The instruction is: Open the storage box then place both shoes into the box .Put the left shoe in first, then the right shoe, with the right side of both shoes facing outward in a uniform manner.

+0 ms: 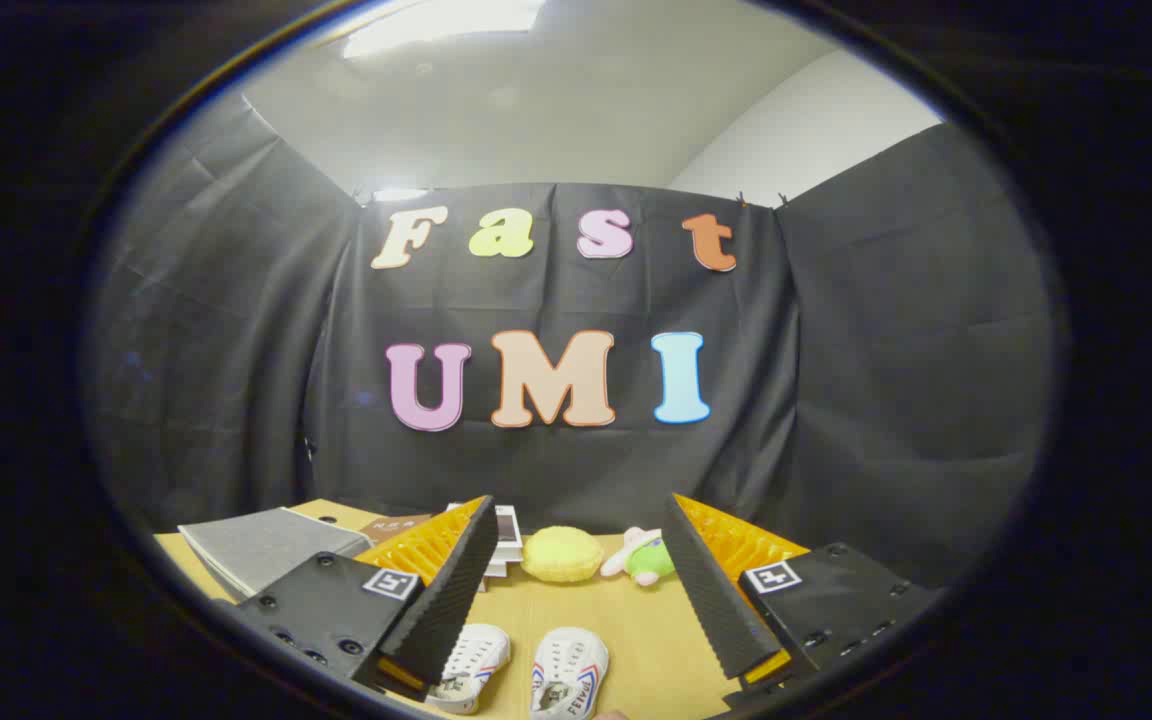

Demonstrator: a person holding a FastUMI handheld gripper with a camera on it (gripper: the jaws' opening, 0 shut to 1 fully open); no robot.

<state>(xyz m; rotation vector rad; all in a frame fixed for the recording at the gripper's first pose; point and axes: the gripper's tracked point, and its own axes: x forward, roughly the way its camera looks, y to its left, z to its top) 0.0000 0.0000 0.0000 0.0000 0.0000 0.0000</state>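
Two white shoes with red and blue stripes lie side by side on the wooden table, low between my fingers: one shoe [471, 662] close to the left finger, the other shoe [568, 672] nearer the middle. My gripper [581, 530] is open, held above the table, its black ridged fingers [456, 590] spread wide with nothing between them. A grey flat storage box [261, 545] rests on the table just beyond the left finger, its lid appearing down.
Beyond the fingers, near the booth's back wall, sit a yellow round plush [562, 555], a small green and white plush toy [644, 560], and a white and dark boxy object [506, 535] partly hidden by the left finger. Tan table surface [636, 640] stretches between the shoes and the right finger.
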